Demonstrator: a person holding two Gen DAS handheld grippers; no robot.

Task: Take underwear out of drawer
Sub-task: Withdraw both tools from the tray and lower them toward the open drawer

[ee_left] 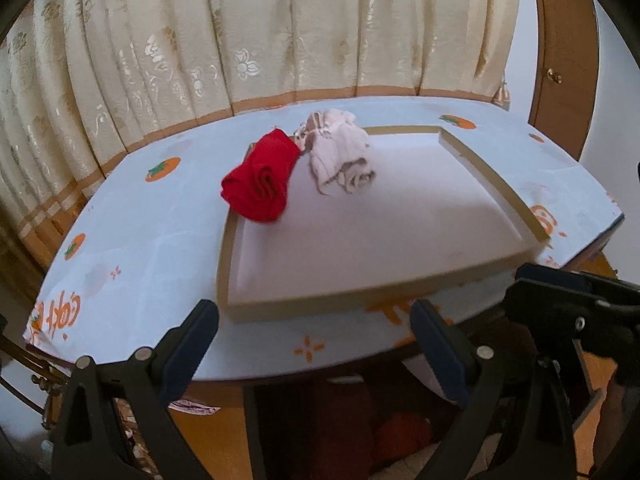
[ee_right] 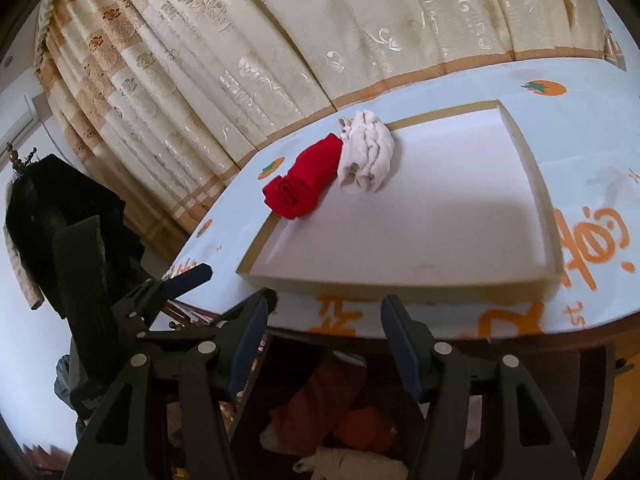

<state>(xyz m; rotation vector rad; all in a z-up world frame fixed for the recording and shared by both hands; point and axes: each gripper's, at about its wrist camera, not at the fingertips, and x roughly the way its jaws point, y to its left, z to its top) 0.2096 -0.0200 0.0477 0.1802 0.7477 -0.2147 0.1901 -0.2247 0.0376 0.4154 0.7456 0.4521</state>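
Observation:
A rolled red underwear (ee_left: pixel 258 184) (ee_right: pixel 304 190) and a crumpled pale one (ee_left: pixel 340 156) (ee_right: pixel 366 156) lie side by side at the far left corner of a shallow white tray (ee_left: pixel 300 306) (ee_right: pixel 400 284). Below the table's near edge is an open drawer (ee_right: pixel 256 432) holding red garments (ee_right: pixel 320 404) (ee_left: pixel 400 432) and a white one (ee_right: pixel 344 464). My left gripper (ee_left: pixel 316 320) hangs open over the table's front edge with nothing between its fingers. My right gripper (ee_right: pixel 328 304) is open beside it, above the drawer and empty. Each gripper shows in the other's view.
The table (ee_left: pixel 160 240) (ee_right: pixel 580 160) wears a pale blue cloth with orange prints. Cream curtains (ee_left: pixel 240 40) hang right behind it. A dark coat (ee_right: pixel 60 200) hangs at the left and a wooden door (ee_left: pixel 560 60) stands at the right.

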